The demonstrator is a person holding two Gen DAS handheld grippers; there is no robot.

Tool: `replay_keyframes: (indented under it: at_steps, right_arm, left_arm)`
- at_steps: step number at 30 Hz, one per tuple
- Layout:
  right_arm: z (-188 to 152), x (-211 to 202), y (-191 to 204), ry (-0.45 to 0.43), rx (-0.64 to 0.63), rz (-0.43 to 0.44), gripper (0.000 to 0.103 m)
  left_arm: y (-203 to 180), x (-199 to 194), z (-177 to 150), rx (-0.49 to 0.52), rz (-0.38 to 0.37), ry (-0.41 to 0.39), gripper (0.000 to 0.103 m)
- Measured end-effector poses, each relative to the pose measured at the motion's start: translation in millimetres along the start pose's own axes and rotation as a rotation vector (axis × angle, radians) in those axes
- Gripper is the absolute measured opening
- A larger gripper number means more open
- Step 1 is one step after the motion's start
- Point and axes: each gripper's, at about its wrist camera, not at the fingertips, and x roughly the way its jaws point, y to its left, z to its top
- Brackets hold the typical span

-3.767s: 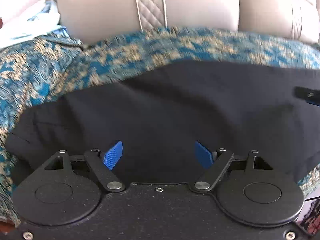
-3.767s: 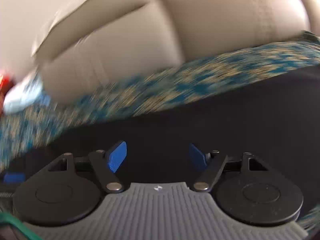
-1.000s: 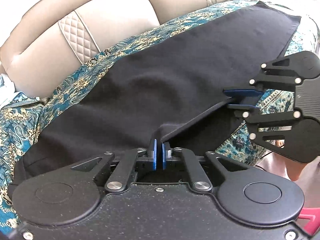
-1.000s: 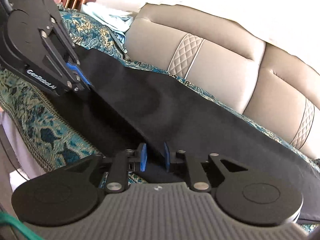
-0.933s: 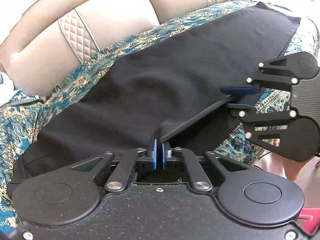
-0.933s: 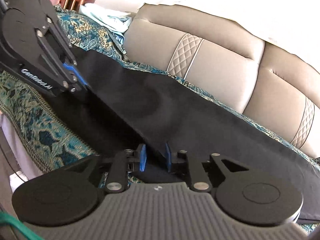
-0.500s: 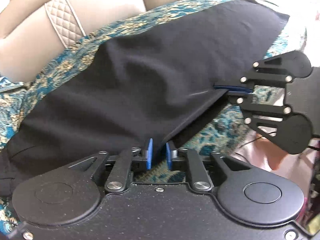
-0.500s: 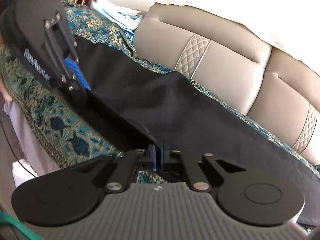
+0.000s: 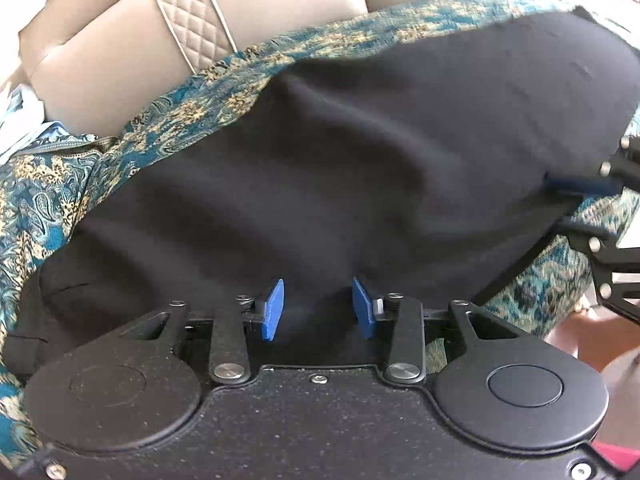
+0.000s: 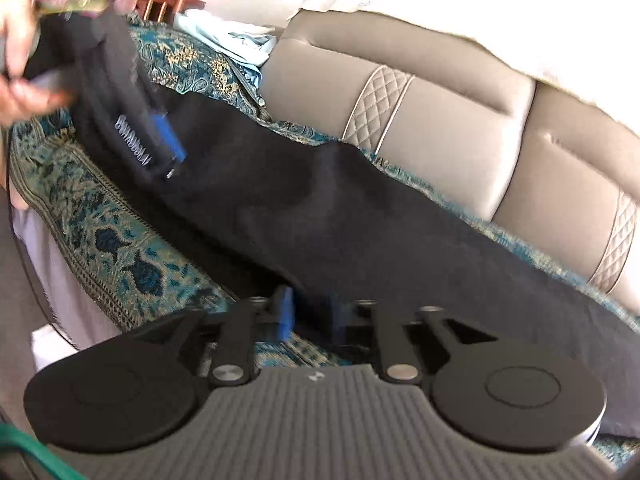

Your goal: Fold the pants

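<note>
On the sofa [image 9: 120, 60], over a teal patterned throw [image 9: 48, 184], black pants [image 9: 360, 168] lie spread lengthwise, doubled over with soft ripples and a lower layer showing along the front edge. Left gripper [image 9: 318, 308] fingers apart, cloth lying between them, unclamped. Right gripper [image 10: 312, 312] blurred, fingers parted at the pants' front edge.

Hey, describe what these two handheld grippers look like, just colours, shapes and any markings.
Both are matte black with twin round discs, screwed linkage bars and flat blue finger pads. The left gripper has a speckled black body; the right gripper has a ribbed grey one with a small logo and a green cable at its corner. White lettering on the left one's side is too blurred to read.
</note>
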Motion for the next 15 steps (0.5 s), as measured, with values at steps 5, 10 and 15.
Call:
replay_keyframes:
  at_steps: [5, 10, 15]
  right_arm:
    - [-10.2, 3.9, -55.4, 0.057, 0.12, 0.003, 0.077]
    - [-24.7, -1.3, -122.9, 0.146, 0.196, -0.155, 0.085]
    - [-50.3, -11.1, -197.7, 0.22, 0.359, -0.264, 0.094]
  left_arm:
    - [-0.5, -1.2, -0.5, -0.006, 0.007, 0.013, 0.038]
    - [3.5, -1.1, 1.7, -0.044, -0.012, 0.034, 0.038]
    - [5.0, 1.4, 1.5, -0.047, -0.016, 0.034, 0.038]
